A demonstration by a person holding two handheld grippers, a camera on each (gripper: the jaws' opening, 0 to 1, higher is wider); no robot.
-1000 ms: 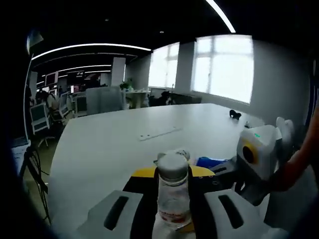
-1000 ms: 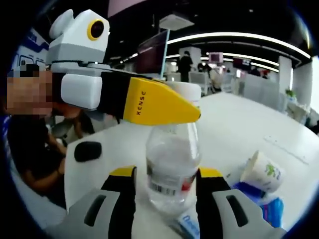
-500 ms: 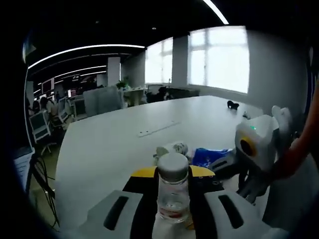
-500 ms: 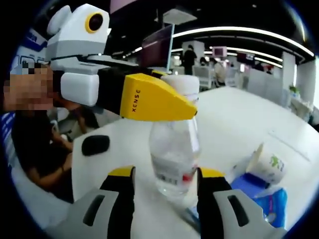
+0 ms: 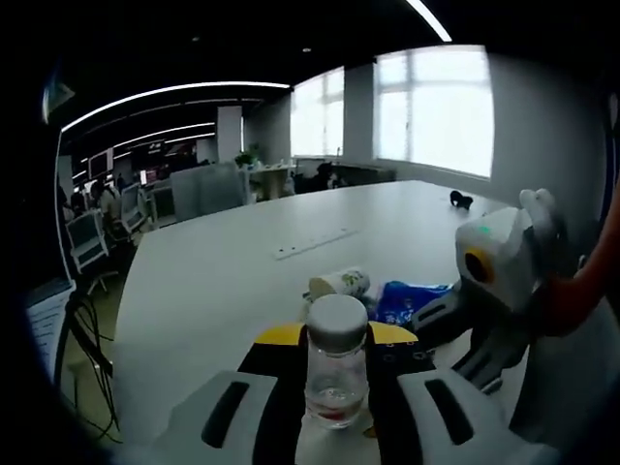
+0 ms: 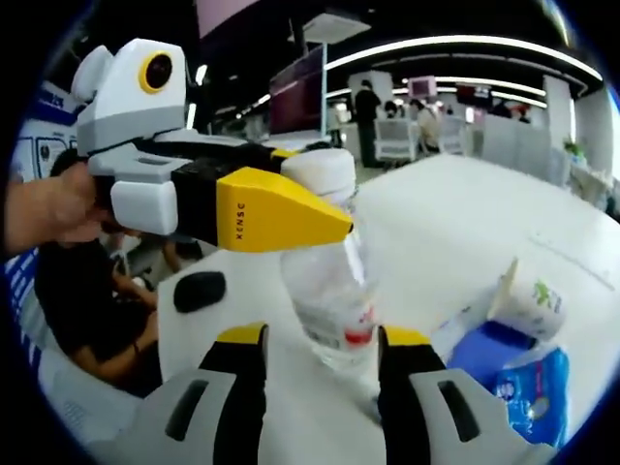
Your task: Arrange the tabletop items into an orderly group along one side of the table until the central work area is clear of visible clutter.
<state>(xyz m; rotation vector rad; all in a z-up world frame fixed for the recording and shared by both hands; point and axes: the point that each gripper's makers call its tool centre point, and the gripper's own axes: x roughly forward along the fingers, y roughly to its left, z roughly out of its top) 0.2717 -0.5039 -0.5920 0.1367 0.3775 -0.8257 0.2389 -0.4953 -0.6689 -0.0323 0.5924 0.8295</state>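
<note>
Left gripper view shows the broad white table [image 5: 213, 281] running toward the windows, bare through its middle, with the clutter gathered near its close edge. Next in size is the right gripper [image 5: 465, 334], coming in from the right with its grey-and-white body and its own jaws apart, clamped on nothing. Smaller is the clear plastic water bottle with a white screw cap [image 5: 336, 373], which stands between the yellow-tipped jaws of the left gripper [image 5: 334, 363]; those jaws look pressed onto its upper part just under the cap. Beyond it lie a crumpled blue plastic packet [image 5: 407, 298] and, smaller, a white paper cup with a green print [image 5: 339, 283] tipped on its side, just beside the packet.

In the right gripper view the bottle [image 6: 329, 291] leans, held high on its neck by the left gripper [image 6: 325, 218], while the right gripper [image 6: 320, 387] straddles its base without closing. A small black oval object [image 6: 199, 290] sits near the table's edge [image 6: 179, 329].

The risks, as a judgement: a high grip on a smooth, partly filled bottle may let it swing or slip and topple; a careless sweep could knock the cup rolling into the cleared middle, or push the black object off the edge.
</note>
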